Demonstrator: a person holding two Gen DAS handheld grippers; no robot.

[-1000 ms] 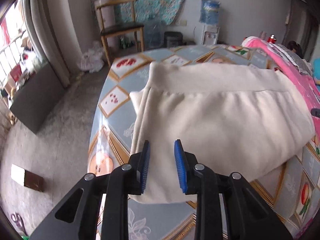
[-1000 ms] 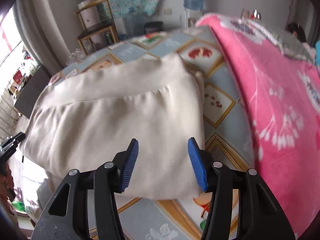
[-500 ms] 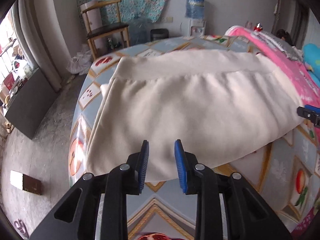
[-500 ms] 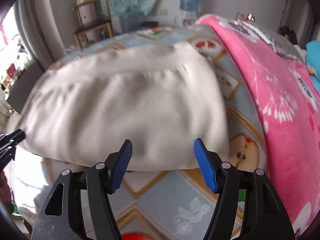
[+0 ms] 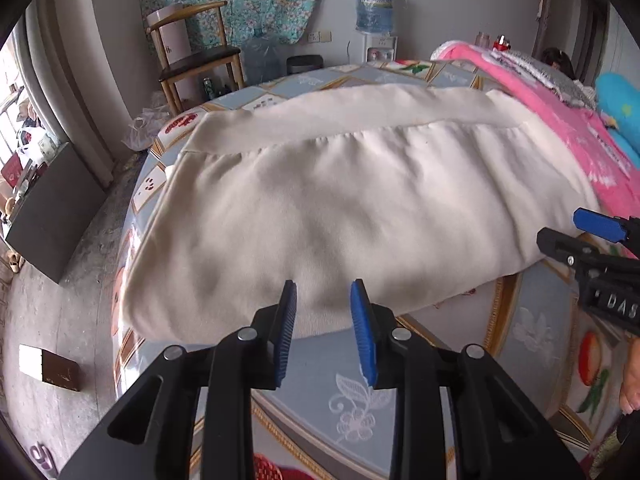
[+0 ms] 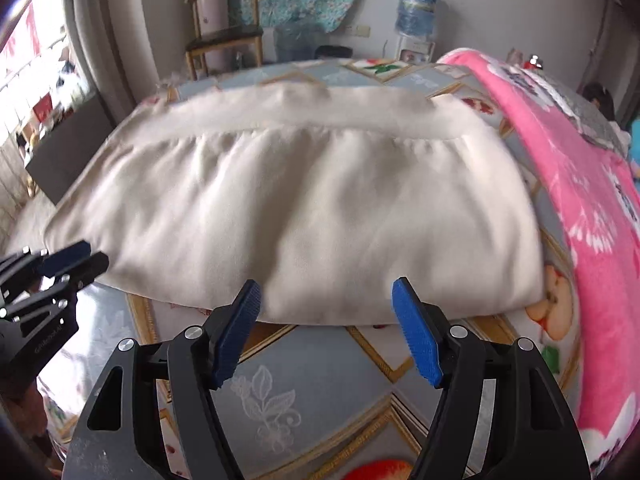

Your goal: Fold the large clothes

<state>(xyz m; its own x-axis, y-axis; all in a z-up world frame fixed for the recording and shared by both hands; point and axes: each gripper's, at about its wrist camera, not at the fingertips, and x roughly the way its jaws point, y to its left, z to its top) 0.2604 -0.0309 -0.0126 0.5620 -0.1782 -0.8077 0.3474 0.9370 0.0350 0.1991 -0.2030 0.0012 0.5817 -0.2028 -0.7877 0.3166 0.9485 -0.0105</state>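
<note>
Cream garment (image 5: 352, 200) lies folded across the bed (image 5: 320, 384), long axis running left to right, near hem just ahead of both claws: left claw (image 5: 323, 332) narrow, right claw (image 6: 326, 330) wide, both opening, nothing between them.

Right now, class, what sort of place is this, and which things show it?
Probably a lived-in home bedroom: a bed with a patterned sheet and pink blanket, a wooden chair, and a water dispenser by the wall.
</note>
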